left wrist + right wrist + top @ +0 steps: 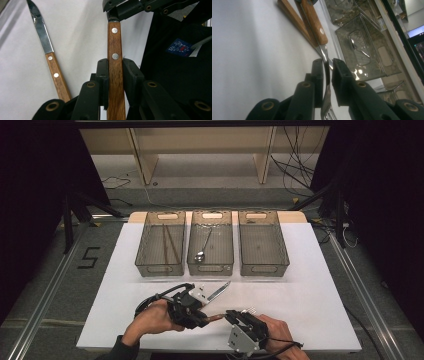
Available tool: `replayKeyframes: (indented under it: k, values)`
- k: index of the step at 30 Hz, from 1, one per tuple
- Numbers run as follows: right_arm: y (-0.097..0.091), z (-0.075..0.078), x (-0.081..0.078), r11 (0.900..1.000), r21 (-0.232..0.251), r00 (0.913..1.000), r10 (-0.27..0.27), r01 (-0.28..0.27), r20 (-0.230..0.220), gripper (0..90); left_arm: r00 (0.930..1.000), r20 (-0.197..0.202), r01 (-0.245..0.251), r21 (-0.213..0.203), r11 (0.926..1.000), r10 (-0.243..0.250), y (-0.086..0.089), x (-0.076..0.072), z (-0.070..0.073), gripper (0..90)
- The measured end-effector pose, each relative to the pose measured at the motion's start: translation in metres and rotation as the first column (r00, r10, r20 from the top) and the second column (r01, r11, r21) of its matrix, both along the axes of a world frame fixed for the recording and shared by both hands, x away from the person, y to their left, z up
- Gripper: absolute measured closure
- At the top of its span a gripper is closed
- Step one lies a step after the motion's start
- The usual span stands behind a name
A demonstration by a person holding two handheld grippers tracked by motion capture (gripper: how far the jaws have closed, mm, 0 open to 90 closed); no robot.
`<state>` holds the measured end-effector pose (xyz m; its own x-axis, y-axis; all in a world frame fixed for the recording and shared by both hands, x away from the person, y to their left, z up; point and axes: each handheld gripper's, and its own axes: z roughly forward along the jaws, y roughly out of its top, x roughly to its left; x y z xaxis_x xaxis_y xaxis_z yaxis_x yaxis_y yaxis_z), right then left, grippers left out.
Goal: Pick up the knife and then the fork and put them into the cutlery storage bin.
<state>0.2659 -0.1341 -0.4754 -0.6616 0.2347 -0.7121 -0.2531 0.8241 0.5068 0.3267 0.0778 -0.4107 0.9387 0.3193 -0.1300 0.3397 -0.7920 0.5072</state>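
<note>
A wooden-handled fork (216, 318) is held clear of the desk (310, 295) between both tools, near the desk's 6 o'clock edge. Its long axis is seen running roughly from 9 o'clock to 3 o'clock in the high view, with the handle toward 9 and the tines (329, 115) toward 3. The left tool (204, 319) is closed on the riveted wooden handle (115, 75), its pads pressed against both sides. The right tool (231, 316) is closed almost fully on the fork's thin metal neck (327, 65), just past the end of the handle; in the right gripper view the tines are seen below the jaws.

A wooden-handled knife (218, 291) is left lying flat on the desk just beyond the left tool, its blade pointed toward 1 o'clock.

Three clear bins are lined up toward 12 o'clock: chopsticks (169, 242) are kept in the left bin (161, 267), a spoon (203, 246) in the middle bin (210, 268), and the right bin (263, 268) stands beside them.
</note>
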Motion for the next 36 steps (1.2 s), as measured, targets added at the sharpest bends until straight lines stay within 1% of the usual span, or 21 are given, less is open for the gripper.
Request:
replayKeyframes:
  k: [1,4,5,6,8,10,12,15,16,18,20,21,23,24,28,29,30,31,32,34,36]
  values:
    - [0.0,0.0,0.001,0.9998,-0.012,0.9997,0.017,-0.016,0.02,83.8,1.0,-0.003,0.001,-0.002,1.0,-0.001,0.0,0.0,0.0,75.7]
    - [0.002,-0.002,-0.002,0.9984,-0.05,0.9979,0.029,-0.026,0.058,86.3,0.9999,-0.014,-0.002,-0.005,1.0,0.002,0.001,0.001,0.0,75.7]
    - [0.002,-0.003,-0.003,0.9984,-0.053,0.997,0.024,-0.021,0.073,86.6,0.9999,-0.015,0.001,-0.004,1.0,-0.001,0.001,0.001,0.001,75.7]
    - [0.002,-0.002,-0.003,0.997,-0.071,0.9957,0.037,-0.031,0.085,87.0,0.9998,-0.019,-0.001,-0.007,1.0,0.001,0.002,0.001,0.0,75.6]
    - [0.003,-0.002,-0.004,0.9974,-0.068,0.9944,0.03,-0.023,0.102,87.6,0.9991,-0.041,-0.01,-0.02,0.9997,0.01,0.002,0.002,0.0,75.3]
    - [0.003,0.0,-0.004,0.9964,-0.083,0.9926,0.029,-0.02,0.118,89.0,0.9988,-0.049,-0.007,-0.029,0.9996,0.006,0.002,0.004,0.0,73.2]
    - [0.002,0.0,-0.003,0.9934,-0.111,0.9926,0.044,-0.032,0.113,89.1,0.9995,-0.026,-0.02,-0.024,0.9995,0.019,0.003,0.004,0.0,61.0]
    - [0.003,0.0,-0.003,0.9937,-0.11,0.9938,0.033,-0.021,0.106,89.2,0.9991,-0.006,-0.043,-0.064,0.9971,0.042,0.008,0.006,0.005,54.4]
    - [0.002,0.0,-0.002,0.9928,-0.118,0.9938,0.034,-0.021,0.106,89.3,0.9982,0.004,-0.059,-0.078,0.9952,0.06,0.01,0.007,0.007,49.9]
    - [0.001,0.001,-0.001,0.9956,-0.094,0.9962,0.002,0.006,0.087,89.2,0.9955,0.037,-0.083,-0.105,0.991,0.088,0.014,0.007,0.012,41.9]
    - [-0.002,0.003,0.002,0.9966,-0.081,0.9967,-0.007,0.014,0.081,89.3,0.9903,0.066,-0.112,-0.141,0.9837,0.122,0.019,0.009,0.018,35.2]
    - [-0.004,0.006,0.003,0.9965,-0.08,0.997,-0.018,0.024,0.075,89.3,0.9863,0.078,-0.131,-0.164,0.9778,0.145,0.022,0.009,0.02,32.8]
    - [-0.009,0.01,0.007,0.998,-0.047,0.9977,-0.038,0.041,0.056,89.2,0.9784,0.104,-0.154,-0.207,0.966,0.179,0.029,0.011,0.026,29.4]
    - [-0.012,0.013,0.01,0.9978,-0.044,0.998,-0.047,0.049,0.042,89.2,0.9747,0.114,-0.163,-0.223,0.9611,0.192,0.031,0.011,0.028,28.3]
    - [-0.023,0.023,0.022,0.9947,0.017,0.9946,-0.101,0.102,-0.025,89.2,0.9571,0.149,-0.205,-0.258,0.944,0.249,0.039,0.013,0.033,23.9]
    - [-0.026,0.025,0.024,0.9926,0.034,0.9923,-0.115,0.116,-0.047,89.2,0.9508,0.154,-0.22,-0.277,0.9353,0.269,0.042,0.013,0.034,23.2]
    - [-0.029,0.028,0.029,0.9902,0.055,0.9897,-0.124,0.128,-0.071,89.2,0.948,0.154,-0.227,-0.286,0.9308,0.279,0.043,0.014,0.034,22.8]
    - [-0.031,0.03,0.031,0.9882,0.062,0.987,-0.134,0.14,-0.088,89.2,0.9431,0.162,-0.234,-0.296,0.926,0.29,0.045,0.014,0.033,22.3]
    - [-0.034,0.033,0.034,0.9841,0.082,0.9829,-0.149,0.158,-0.108,89.2,0.937,0.171,-0.243,-0.305,0.9209,0.304,0.046,0.014,0.032,21.5]
    - [-0.04,0.039,0.042,0.9743,0.125,0.9729,-0.167,0.187,-0.16,89.1,0.9275,0.181,-0.261,-0.314,0.913,0.327,0.048,0.015,0.028,20.8]
    - [-0.047,0.045,0.051,0.9599,0.17,0.9588,-0.185,0.223,-0.216,89.1,0.9192,0.191,-0.275,-0.313,0.909,0.344,0.05,0.016,0.023,20.7]
